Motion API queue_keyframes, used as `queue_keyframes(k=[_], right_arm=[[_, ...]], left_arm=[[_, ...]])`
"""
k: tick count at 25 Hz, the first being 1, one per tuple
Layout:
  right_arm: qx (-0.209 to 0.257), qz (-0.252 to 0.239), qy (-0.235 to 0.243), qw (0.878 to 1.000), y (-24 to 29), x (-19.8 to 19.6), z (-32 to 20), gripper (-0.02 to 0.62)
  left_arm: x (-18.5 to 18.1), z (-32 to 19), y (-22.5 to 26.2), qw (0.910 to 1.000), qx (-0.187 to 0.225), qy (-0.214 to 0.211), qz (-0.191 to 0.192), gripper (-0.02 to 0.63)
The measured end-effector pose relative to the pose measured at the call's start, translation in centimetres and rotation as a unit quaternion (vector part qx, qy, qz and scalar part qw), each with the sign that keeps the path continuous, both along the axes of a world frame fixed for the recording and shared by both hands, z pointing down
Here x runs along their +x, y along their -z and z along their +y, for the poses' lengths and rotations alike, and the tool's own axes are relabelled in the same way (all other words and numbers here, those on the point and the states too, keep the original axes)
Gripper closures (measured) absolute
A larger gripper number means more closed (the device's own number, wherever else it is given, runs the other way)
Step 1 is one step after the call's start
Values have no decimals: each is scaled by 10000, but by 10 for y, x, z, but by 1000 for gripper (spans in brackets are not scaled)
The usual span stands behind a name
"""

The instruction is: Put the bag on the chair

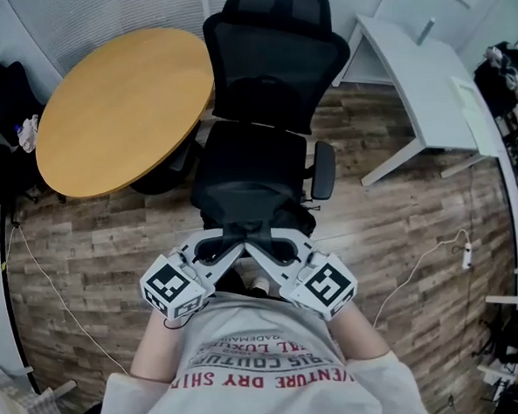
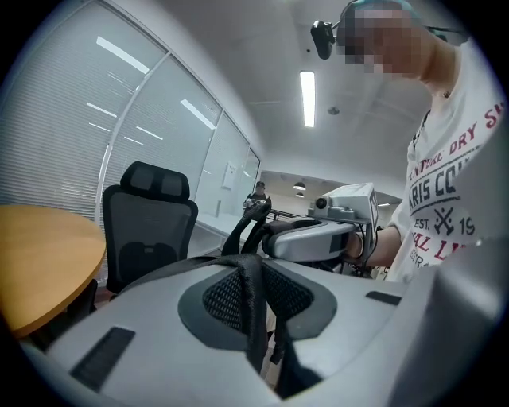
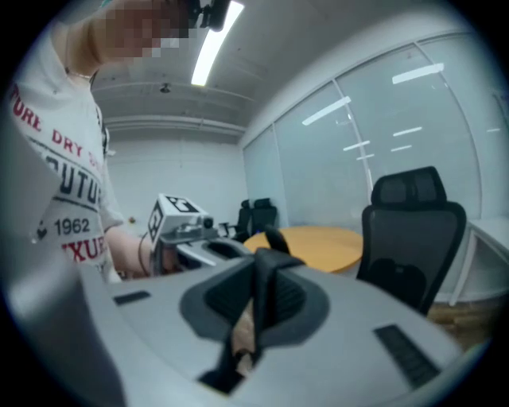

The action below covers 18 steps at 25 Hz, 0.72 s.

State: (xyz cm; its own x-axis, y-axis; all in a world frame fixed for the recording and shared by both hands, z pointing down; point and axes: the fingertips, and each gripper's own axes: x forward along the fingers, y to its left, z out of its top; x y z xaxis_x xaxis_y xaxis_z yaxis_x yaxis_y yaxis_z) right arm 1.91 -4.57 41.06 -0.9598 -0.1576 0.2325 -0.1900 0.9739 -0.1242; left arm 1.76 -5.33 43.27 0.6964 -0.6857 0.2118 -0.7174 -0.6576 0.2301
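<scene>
The bag is a dark mass at lower centre of the head view, just past the two claws and at the front edge of the chair. It is black against a black seat, so I cannot tell whether it rests there or hangs in front of it.

The left claw is narrowed onto a black strap, which runs up between its jaws. The right claw is pinched nearly closed on a strap as well. The two claws meet tip to tip.

The main risk, as I judge it, is letting go with the bag too far forward. Its weight would tip it off the seat lip onto the floor. A thin strap could also slide through one claw and leave the load lopsided. A push on the seat may turn the chair towards the round table at upper left. A strap could catch the armrest at the seat's right.

The bag is the only container here, and nothing shows what it holds or whether it is fastened.
</scene>
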Motion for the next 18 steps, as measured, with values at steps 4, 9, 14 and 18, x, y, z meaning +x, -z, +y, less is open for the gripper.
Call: queue_keyframes(k=[4,9,14,18], right_arm=[[5,-91,-326,9994,1,2,-57,551],[0,23,-639,9980,-7,-7,-129,551],[86,335,-855,9957,-14,-31,-190,551],[-19,409,-1040,9937,-24,-48,-232,551]], left_arm=[[3,-55,2,9999,63,-141,18,525],[-6,-126,-5,9987,75,-500,56,525],[-31,-191,-10,9966,-14,-816,148,525],[-47,-233,-20,9950,-123,-980,132,525]])
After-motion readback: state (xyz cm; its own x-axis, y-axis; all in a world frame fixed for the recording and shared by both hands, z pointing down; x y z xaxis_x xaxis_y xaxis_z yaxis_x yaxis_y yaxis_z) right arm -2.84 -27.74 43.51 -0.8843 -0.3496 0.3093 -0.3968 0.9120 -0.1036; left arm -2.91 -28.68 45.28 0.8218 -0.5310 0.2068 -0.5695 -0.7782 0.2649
